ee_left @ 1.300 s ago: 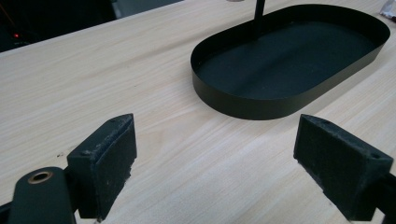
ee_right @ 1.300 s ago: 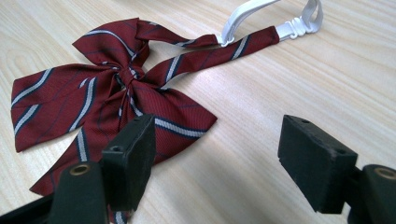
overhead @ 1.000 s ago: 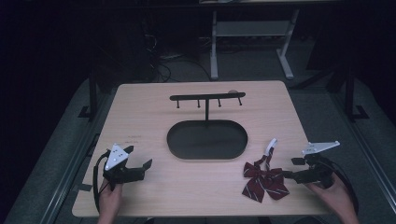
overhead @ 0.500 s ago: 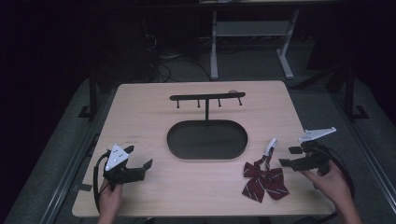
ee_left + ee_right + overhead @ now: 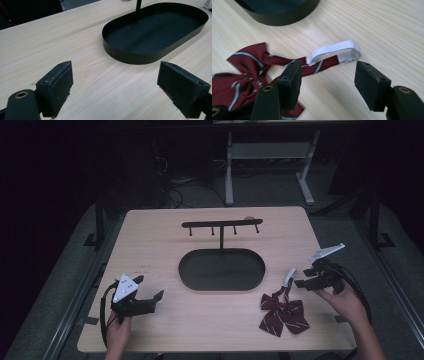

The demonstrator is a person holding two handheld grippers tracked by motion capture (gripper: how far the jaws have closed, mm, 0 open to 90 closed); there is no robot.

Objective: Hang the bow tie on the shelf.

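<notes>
A maroon striped bow tie (image 5: 281, 310) was seen lying flat on the wooden table (image 5: 150, 240), at the near right part of it, just to the right of the black oval tray (image 5: 221, 269) and apart from its rim. Its white elastic loop (image 5: 289, 277) was stretched out from the knot toward the far side, and in the right gripper view the loop (image 5: 335, 51) was found resting on the wood just ahead of the jaws, standing up slightly rather than pressed flat.

The right gripper (image 5: 306, 282) was held low and just beside that loop, its jaws spread wide and closed on nothing; the loop lay in line with the gap but had not been entered. The approach appeared to be aimed at the elastic rather than the fabric, presumably because a loop is what can be slipped over a hook.

The left gripper (image 5: 150, 297) was kept at the near left of the table, well apart from the tie, jaws likewise wide open and empty, pointed toward the tray (image 5: 155, 35); it was judged to be waiting.

Behind the tray a black post was seen carrying a hook rail (image 5: 222, 224) with several small pegs. Nothing lay between the tie and the rail except the tray's low wall, over which the tie would probably need to be lifted.
</notes>
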